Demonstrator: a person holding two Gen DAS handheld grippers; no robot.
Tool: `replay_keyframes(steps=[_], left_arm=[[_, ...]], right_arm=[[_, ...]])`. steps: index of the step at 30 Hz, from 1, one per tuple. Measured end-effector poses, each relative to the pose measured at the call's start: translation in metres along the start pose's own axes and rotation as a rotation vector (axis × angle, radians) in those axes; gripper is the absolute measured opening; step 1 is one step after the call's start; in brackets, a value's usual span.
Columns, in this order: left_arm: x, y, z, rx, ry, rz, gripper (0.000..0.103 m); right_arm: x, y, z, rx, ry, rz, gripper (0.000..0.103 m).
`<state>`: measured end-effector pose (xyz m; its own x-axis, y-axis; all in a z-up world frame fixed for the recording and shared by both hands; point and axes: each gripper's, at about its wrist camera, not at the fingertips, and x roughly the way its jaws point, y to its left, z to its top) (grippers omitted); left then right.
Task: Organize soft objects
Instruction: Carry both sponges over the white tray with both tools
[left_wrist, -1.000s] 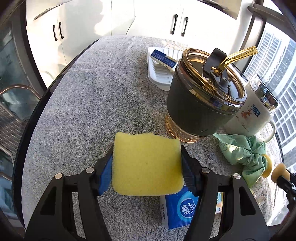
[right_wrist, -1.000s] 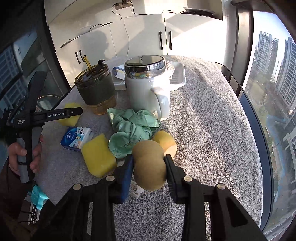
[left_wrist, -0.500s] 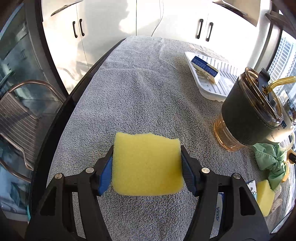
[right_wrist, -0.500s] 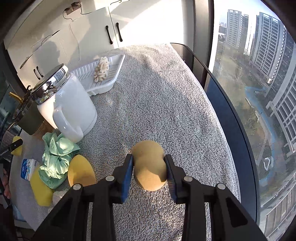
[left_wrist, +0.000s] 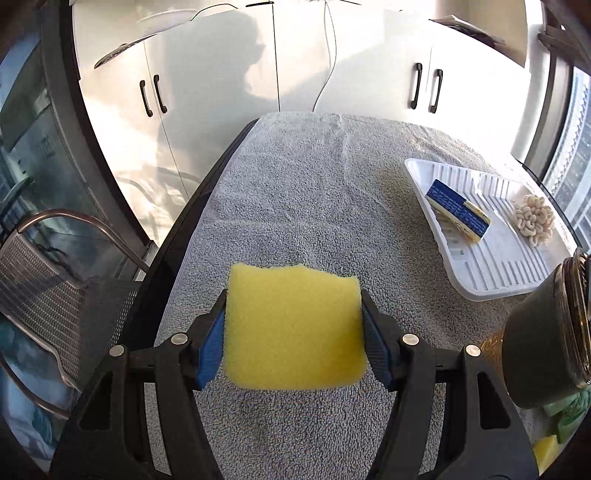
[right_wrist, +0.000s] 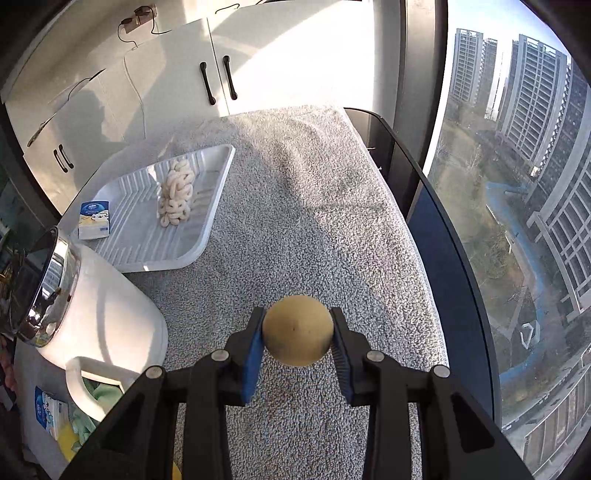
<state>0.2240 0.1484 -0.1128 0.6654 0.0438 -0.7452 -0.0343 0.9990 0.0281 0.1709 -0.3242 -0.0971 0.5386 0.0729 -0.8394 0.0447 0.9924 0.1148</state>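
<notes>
My left gripper (left_wrist: 293, 328) is shut on a yellow square sponge (left_wrist: 295, 328) and holds it above the grey towel. My right gripper (right_wrist: 297, 334) is shut on a tan egg-shaped makeup sponge (right_wrist: 297, 334) above the towel. A white ribbed tray (left_wrist: 495, 258) lies ahead to the right in the left wrist view, holding a blue tissue pack (left_wrist: 458, 210) and a cream scrunchie (left_wrist: 533, 219). The same tray (right_wrist: 125, 254) is ahead to the left in the right wrist view, with the scrunchie (right_wrist: 177, 195) and tissue pack (right_wrist: 94, 219).
A dark glass cup (left_wrist: 546, 343) stands at the right edge of the left wrist view, with green cloth (left_wrist: 569, 417) beside it. A white mug (right_wrist: 92, 314) stands left of my right gripper, with another tissue pack (right_wrist: 50, 410) below. White cabinets stand behind the table.
Both grippers have swung with their sponges towards the far end of the table. The tray now lies closer ahead in both views. The cup and mug have slid towards the frame edges.
</notes>
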Motion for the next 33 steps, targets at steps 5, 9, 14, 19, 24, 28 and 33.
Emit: replay_keyframes(steps=[5,9,14,19,24,28,33], left_arm=[[0.025,-0.006,0.030,0.022,-0.006,-0.018,0.062],[0.038,-0.017,0.050,0.046,-0.009,-0.051,0.062],[0.048,-0.043,0.080,0.082,-0.027,-0.117,0.062],[0.061,-0.071,0.108,0.089,0.002,-0.230,0.062],[0.076,-0.099,0.126,0.109,0.044,-0.311,0.062],[0.081,-0.128,0.129,0.186,0.053,-0.362,0.062],[0.090,-0.161,0.125,0.301,0.068,-0.375,0.062]], right_arm=[[0.012,0.009,0.033,-0.028,-0.012,-0.001,0.036],[0.022,0.015,0.060,-0.044,-0.024,-0.002,0.036],[0.030,0.029,0.090,-0.072,-0.043,0.013,0.036],[0.039,0.049,0.113,-0.136,-0.062,0.021,0.036],[0.047,0.071,0.132,-0.190,-0.076,0.051,0.036],[0.061,0.090,0.147,-0.233,-0.068,0.095,0.036],[0.087,0.121,0.160,-0.319,-0.037,0.124,0.036]])
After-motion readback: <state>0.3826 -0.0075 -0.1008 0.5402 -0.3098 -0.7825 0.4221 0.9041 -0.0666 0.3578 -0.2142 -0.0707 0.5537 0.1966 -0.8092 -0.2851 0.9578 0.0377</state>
